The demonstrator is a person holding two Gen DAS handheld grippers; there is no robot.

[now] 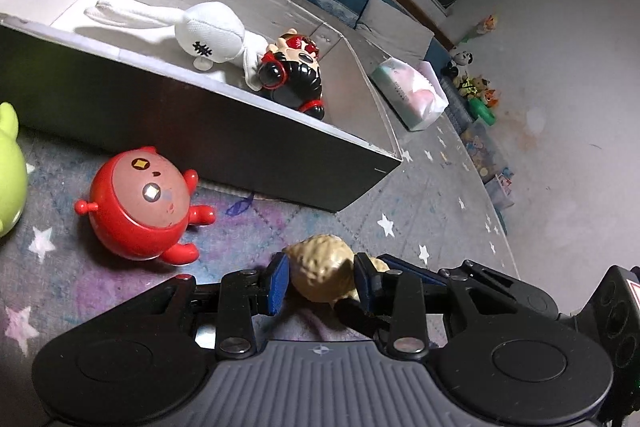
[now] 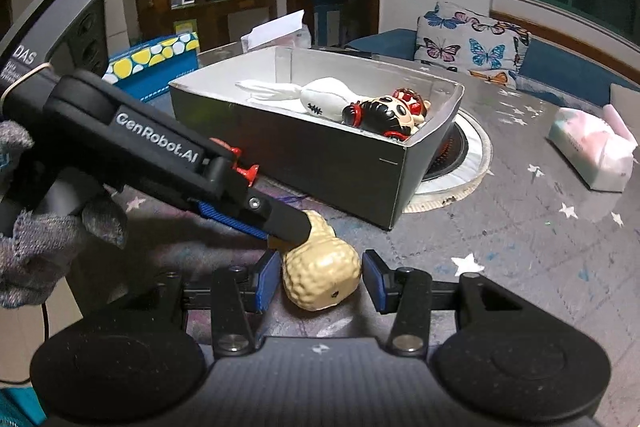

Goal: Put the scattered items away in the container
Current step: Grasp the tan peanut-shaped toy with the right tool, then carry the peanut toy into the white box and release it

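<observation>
The tan peanut toy [image 2: 320, 277] lies on the starry mat [image 2: 520, 235] just near of the box [image 2: 320, 163]. The left gripper [image 1: 320, 281] clasps its far lobe, while the right gripper [image 2: 318, 281] straddles its near lobe, its pads slightly apart from it. A white rabbit [image 1: 208, 31] and a black-haired doll [image 1: 294, 75] lie inside the box, with a red toy [image 1: 140, 203] on the mat left of the peanut toy.

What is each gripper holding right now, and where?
The left gripper appears to pinch the beige peanut toy at its narrower end. The right gripper only straddles the wider end, not pressing.
</observation>
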